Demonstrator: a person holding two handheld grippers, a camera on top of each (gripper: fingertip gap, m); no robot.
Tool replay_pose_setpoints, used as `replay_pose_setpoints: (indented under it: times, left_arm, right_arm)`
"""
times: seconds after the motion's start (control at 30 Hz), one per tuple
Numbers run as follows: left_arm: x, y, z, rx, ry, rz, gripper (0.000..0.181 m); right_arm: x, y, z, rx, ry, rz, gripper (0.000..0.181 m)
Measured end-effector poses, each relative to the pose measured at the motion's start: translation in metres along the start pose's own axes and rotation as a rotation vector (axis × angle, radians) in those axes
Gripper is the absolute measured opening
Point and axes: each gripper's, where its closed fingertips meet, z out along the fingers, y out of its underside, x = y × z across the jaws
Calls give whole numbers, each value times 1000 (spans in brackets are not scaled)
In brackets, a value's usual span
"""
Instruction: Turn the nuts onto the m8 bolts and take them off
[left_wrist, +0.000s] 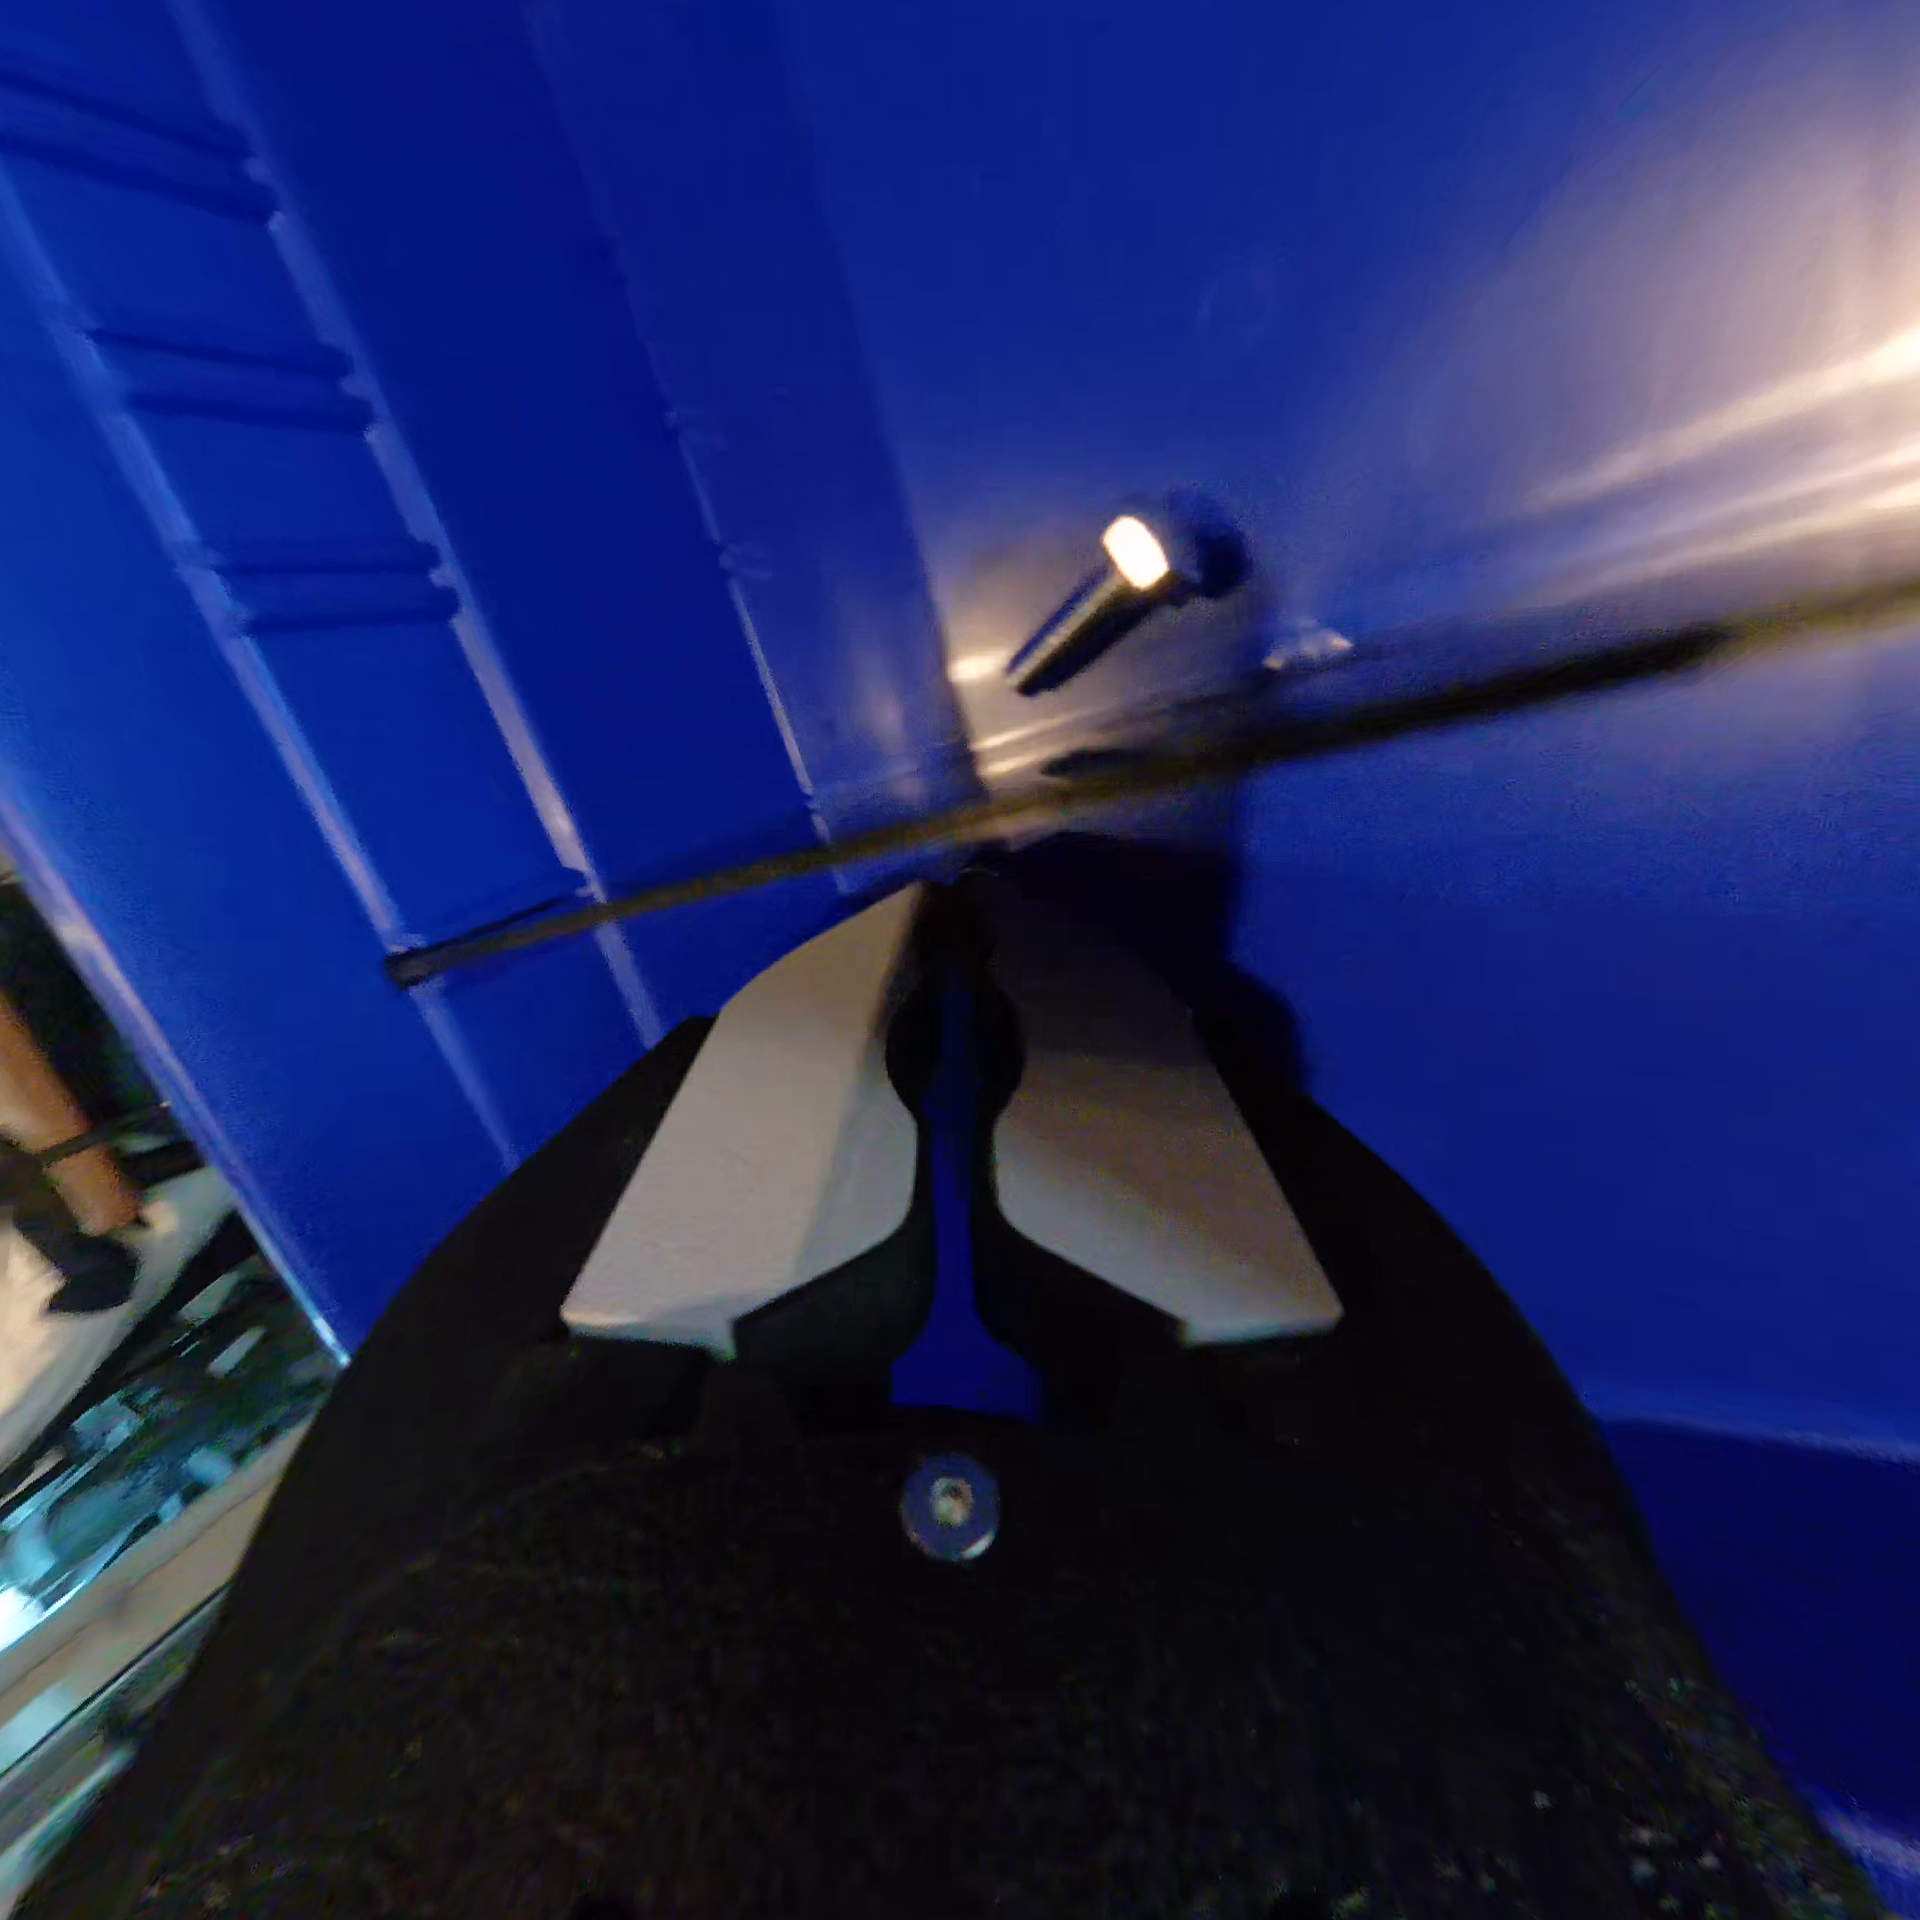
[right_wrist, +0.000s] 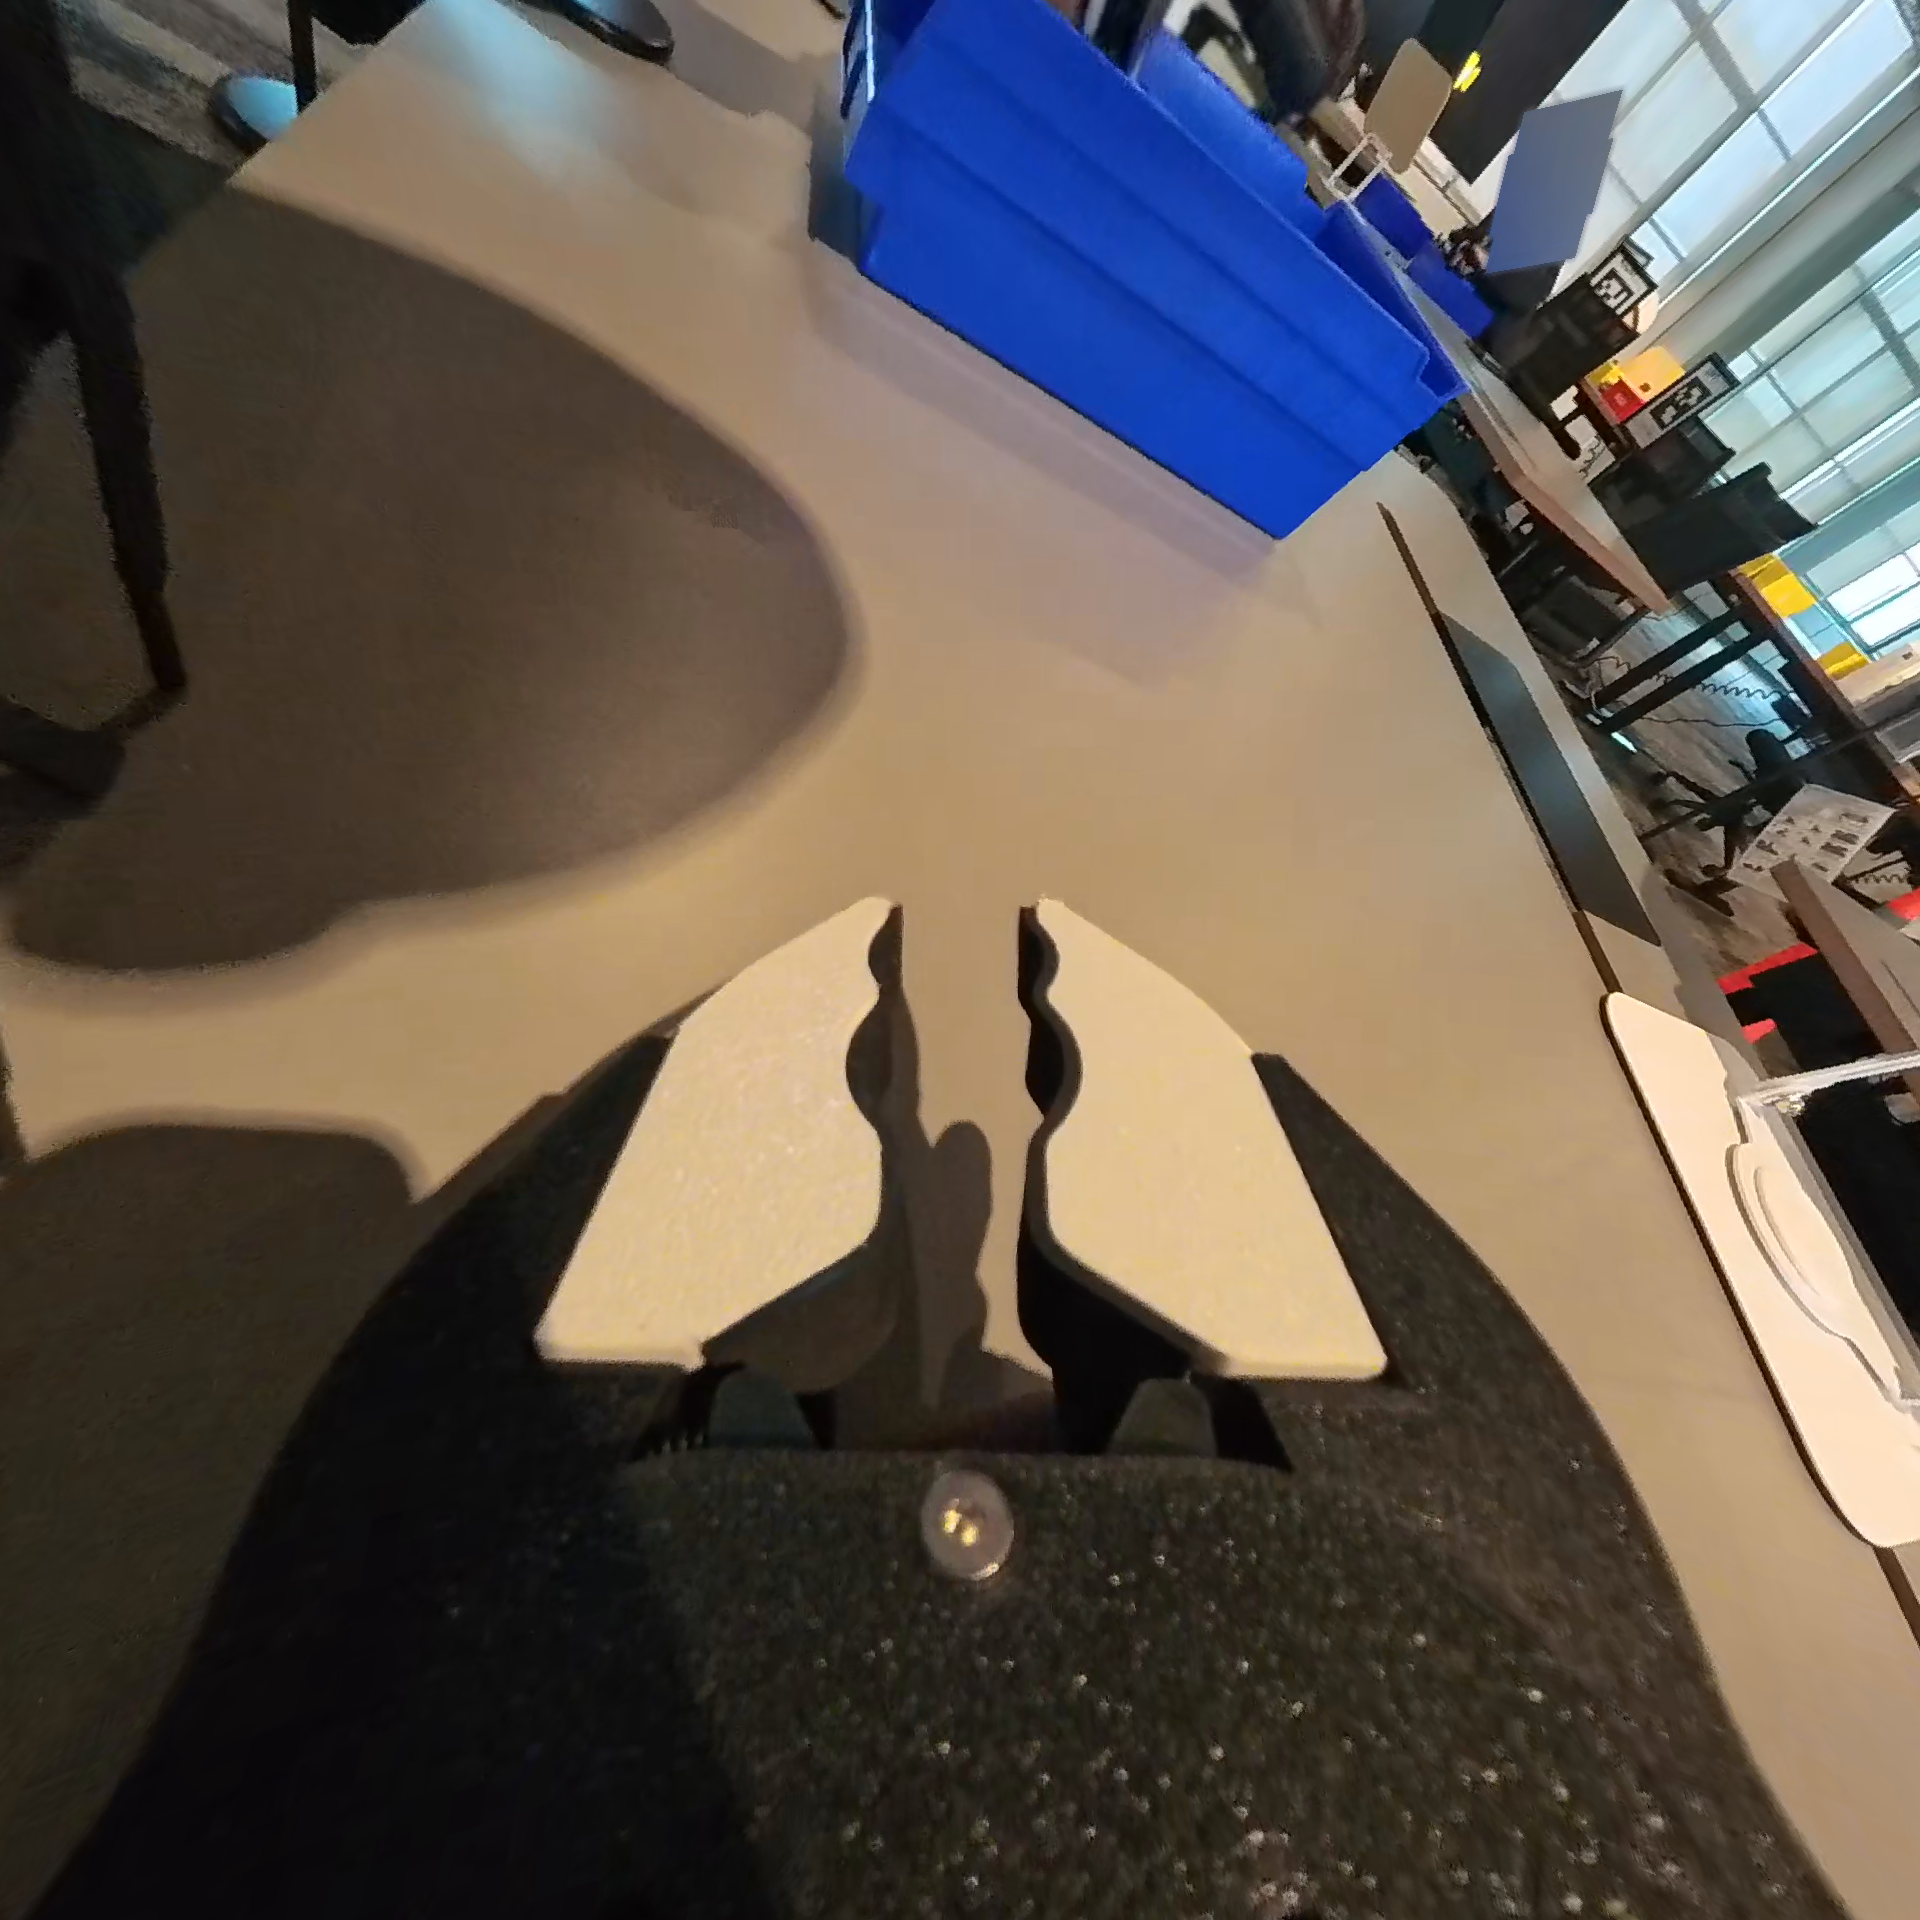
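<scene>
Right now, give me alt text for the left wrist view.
The left gripper, its jaws nearly closed and holding nothing, reaches into a blue bin. A single silver bolt lies ahead on the bin's floor, beyond a thin dark rod; the picture is motion-blurred.

Bin interior (left_wrist: 1247, 260): saturated blue, centre and upper frame. Bolt (left_wrist: 1101, 613): silver, centre. Divider strip (left_wrist: 1247, 727): black, crossing mid-frame. Table (right_wrist: 1039, 727): beige. Stacked bins (right_wrist: 1122, 270): blue, upper centre. Gripper fingers (right_wrist: 748, 1164): off-white on speckled black.
</scene>
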Motion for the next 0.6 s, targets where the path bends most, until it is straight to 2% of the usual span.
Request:
replay_pose_setpoints:
  times: [0.03,0.27,0.4,0.6]
  left_arm:
    - [6,1,-3,13,48,2,0]
    - [9,-2,-26,129,149,-38,9]
    - [15,1,-19,93,211,-23,23]
    - [17,-1,-7,85,250,-59,23]
  right_arm:
    - [0,0,0,-1,3,0,21]
    - [1,2,3,-15,6,-12,21]
    - [0,2,3,-18,7,-23,21]
    - [-3,4,4,-31,17,-56,21]
